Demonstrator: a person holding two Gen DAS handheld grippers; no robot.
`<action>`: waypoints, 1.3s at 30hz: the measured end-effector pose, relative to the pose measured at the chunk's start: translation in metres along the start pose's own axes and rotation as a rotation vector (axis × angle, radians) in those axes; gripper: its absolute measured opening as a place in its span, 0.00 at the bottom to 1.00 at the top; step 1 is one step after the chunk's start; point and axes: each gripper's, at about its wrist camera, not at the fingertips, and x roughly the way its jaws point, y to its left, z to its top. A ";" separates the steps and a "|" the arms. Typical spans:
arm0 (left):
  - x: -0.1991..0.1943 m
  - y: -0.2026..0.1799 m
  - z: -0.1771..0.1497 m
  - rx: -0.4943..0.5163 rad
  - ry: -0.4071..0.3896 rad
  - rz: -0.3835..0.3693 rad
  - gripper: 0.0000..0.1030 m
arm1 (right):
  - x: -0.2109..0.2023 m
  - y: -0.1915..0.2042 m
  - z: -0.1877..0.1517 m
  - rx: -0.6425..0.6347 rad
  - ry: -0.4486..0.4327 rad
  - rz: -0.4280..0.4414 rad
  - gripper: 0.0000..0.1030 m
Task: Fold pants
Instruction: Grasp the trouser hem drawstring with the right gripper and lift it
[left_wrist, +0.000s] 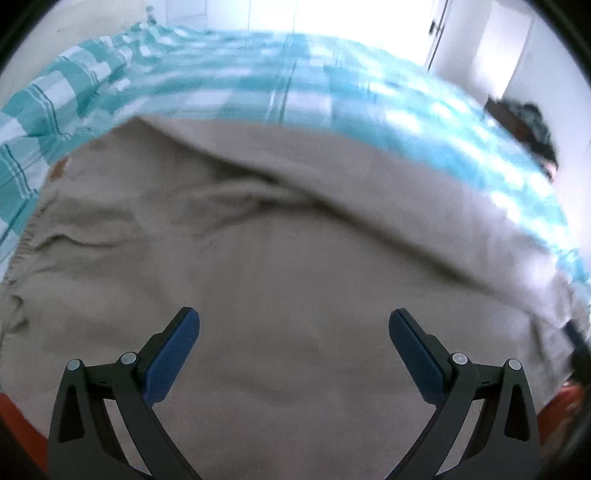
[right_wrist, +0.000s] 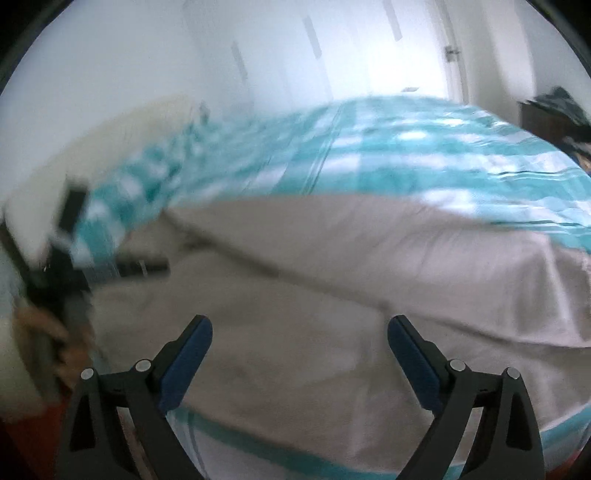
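Beige-grey pants lie spread on a bed with a teal and white checked cover. A long crease runs across them from upper left to right. My left gripper is open and empty, just above the pants' near part. In the right wrist view the pants fill the middle, with the checked cover behind. My right gripper is open and empty above the pants near the bed's front edge. The left gripper shows blurred at the far left.
White walls and a door stand behind the bed. A dark piece of furniture with clothes on it is at the right. Something orange shows below the bed's front edge. Both views are motion-blurred.
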 end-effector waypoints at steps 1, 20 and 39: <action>0.010 0.002 -0.006 0.009 0.031 0.015 0.99 | -0.002 -0.013 0.001 0.037 0.000 -0.009 0.92; 0.019 0.015 -0.031 0.027 0.004 -0.033 1.00 | -0.013 -0.181 -0.012 0.988 0.035 -0.034 0.92; -0.011 0.093 0.099 -0.349 -0.037 -0.353 0.99 | -0.094 -0.162 0.091 0.577 -0.248 0.035 0.05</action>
